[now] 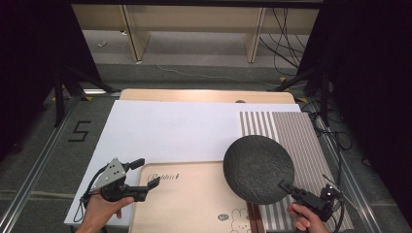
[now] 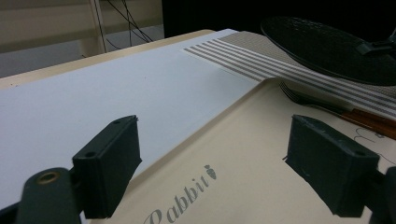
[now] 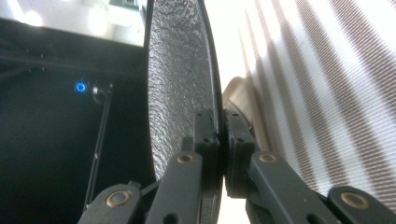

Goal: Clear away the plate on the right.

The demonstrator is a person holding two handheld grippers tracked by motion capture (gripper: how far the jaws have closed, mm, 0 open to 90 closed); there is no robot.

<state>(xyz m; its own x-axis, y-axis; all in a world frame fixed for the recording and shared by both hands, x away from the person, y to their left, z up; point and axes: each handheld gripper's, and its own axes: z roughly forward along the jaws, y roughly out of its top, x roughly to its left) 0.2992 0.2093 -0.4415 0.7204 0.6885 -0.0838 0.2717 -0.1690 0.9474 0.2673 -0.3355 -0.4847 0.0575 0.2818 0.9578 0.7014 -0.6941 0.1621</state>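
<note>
My right gripper (image 1: 286, 187) has its jaws clamped on the near rim of the dark textured plate (image 1: 259, 168), and the right gripper view shows the rim (image 3: 215, 121) pinched flat between the two black pads. I judge the plate to be in the air: it hangs over the seam where the striped placemat (image 1: 296, 133) meets the beige Rabbit tray (image 1: 194, 199). In the left gripper view its underside floats above the stripes, with a fork (image 2: 317, 103) lying on the tray just beneath (wooden-looking handle, tines pointing away). My left gripper (image 1: 140, 177) sits wide open over the tray's near-left corner, holding nothing.

So I read this as the carry step, plate lifted and not yet set down. Next I need to pick the landing spot, mat or tray, level the plate, lower it until it rests flat, and keep it clear of the fork before I release.
</note>
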